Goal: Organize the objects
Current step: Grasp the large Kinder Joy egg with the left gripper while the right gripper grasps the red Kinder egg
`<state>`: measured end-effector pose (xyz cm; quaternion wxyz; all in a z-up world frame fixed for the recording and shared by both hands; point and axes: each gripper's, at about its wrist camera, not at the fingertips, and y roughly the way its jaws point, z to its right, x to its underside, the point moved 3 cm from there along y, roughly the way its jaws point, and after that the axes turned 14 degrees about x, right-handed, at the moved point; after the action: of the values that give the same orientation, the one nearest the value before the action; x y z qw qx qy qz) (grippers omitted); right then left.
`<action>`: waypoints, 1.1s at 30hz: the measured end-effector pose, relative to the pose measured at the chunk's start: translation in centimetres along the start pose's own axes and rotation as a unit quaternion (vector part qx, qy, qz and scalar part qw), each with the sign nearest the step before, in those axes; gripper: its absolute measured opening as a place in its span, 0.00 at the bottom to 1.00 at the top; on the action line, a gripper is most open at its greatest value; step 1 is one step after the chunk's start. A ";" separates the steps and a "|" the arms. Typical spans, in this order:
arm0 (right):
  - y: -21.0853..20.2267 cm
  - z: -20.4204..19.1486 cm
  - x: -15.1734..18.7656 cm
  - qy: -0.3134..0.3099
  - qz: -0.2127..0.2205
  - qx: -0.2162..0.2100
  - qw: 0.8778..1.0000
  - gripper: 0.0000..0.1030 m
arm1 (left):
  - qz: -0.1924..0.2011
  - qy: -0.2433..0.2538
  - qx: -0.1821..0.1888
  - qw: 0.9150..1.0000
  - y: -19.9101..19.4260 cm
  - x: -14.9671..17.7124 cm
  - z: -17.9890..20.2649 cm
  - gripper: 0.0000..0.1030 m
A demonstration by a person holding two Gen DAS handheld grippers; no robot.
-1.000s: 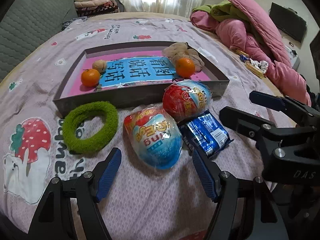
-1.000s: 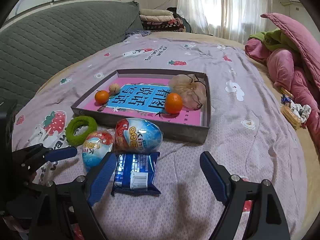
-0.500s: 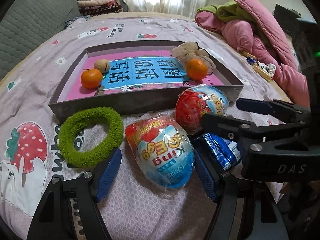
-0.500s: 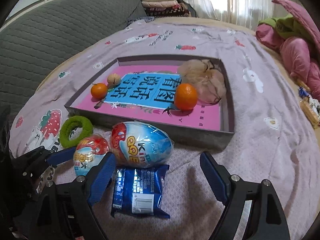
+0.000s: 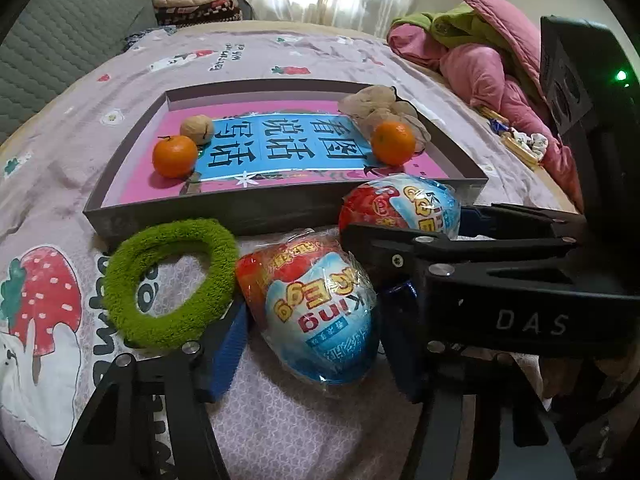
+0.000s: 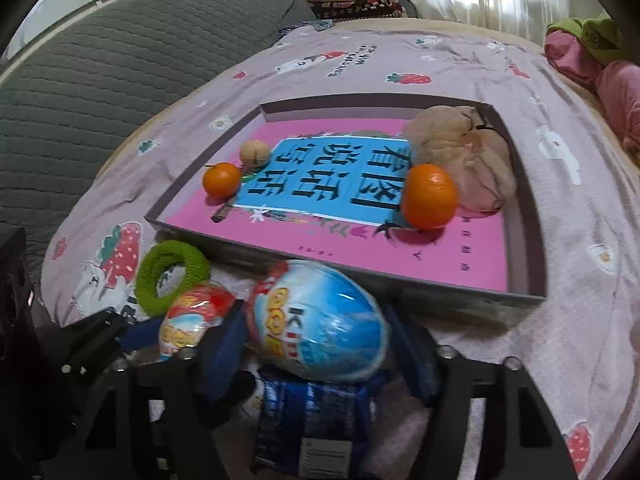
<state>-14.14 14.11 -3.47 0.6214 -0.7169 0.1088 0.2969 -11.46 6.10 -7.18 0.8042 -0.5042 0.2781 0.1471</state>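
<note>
Eggs (image 5: 320, 316) between hand-held gripper (image 5: 316, 344) fingers

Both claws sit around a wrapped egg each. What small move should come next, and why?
Probably close both claws. The left claw straddles the near egg, the right claw straddles the far egg, and gaps seem to remain beside the blue pads. Once gripped, the eggs could be lifted over the tray wall just ahead.
</note>
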 end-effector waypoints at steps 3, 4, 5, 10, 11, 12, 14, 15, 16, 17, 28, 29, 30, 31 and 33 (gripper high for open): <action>-0.4 0.2 0.1 -0.001 0.009 0.003 1.000 0.59 | 0.002 0.001 0.003 1.000 0.1 -0.2 0.1 0.59; -0.6 0.3 0.1 0.001 0.013 0.002 1.000 0.59 | 0.001 -0.001 0.005 1.000 0.1 -0.3 0.1 0.58; -0.9 0.4 0.1 0.002 0.018 0.003 1.000 0.59 | 0.002 -0.001 0.006 1.000 0.1 -0.3 0.1 0.58; -1.9 0.7 0.0 0.005 0.036 0.003 0.999 0.59 | 0.003 0.003 0.007 1.000 0.2 -0.3 0.2 0.57; -2.0 0.7 0.1 0.004 0.036 0.003 0.999 0.59 | 0.004 0.003 0.008 1.000 0.1 -0.3 0.3 0.57; -2.0 0.8 0.1 0.004 0.037 0.005 0.999 0.59 | 0.004 0.004 0.009 1.000 0.1 -0.4 0.3 0.57; -2.1 0.9 0.1 0.003 0.038 0.009 0.999 0.59 | 0.008 0.004 0.012 1.000 -0.1 -0.4 0.4 0.57; -2.2 1.0 0.1 0.005 0.041 0.011 0.999 0.59 | 0.008 0.005 0.012 1.000 -0.2 -0.4 0.4 0.57; -2.3 1.1 0.1 0.006 0.042 0.013 0.999 0.59 | 0.010 0.006 0.014 1.000 -0.3 -0.5 0.4 0.57; -2.4 1.2 0.2 0.006 0.043 0.014 0.999 0.59 | 0.011 0.006 0.015 1.000 -0.5 -0.5 0.5 0.57; -2.9 2.5 0.7 0.018 0.050 0.028 0.998 0.59 | 0.024 0.009 0.017 1.000 -2.1 -0.5 0.5 0.57; -3.0 2.5 0.7 0.018 0.052 0.030 0.998 0.59 | 0.025 0.010 0.018 0.999 -2.3 -0.4 0.5 0.57; -3.2 2.4 0.8 0.016 0.054 0.030 0.998 0.59 | 0.027 0.011 0.019 0.999 -2.6 -0.5 0.6 0.57; -3.4 2.4 0.8 0.016 0.056 0.031 0.998 0.59 | 0.029 0.012 0.019 0.999 -2.9 -0.5 0.6 0.57; -3.7 2.4 0.8 0.016 0.062 0.031 0.997 0.59 | 0.033 0.014 0.019 0.999 -3.4 -0.5 0.8 0.57</action>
<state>-12.21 17.32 -0.99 0.6219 -0.6939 0.1722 0.3196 -9.87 5.29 -4.19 0.8044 -0.4815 0.3086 0.1608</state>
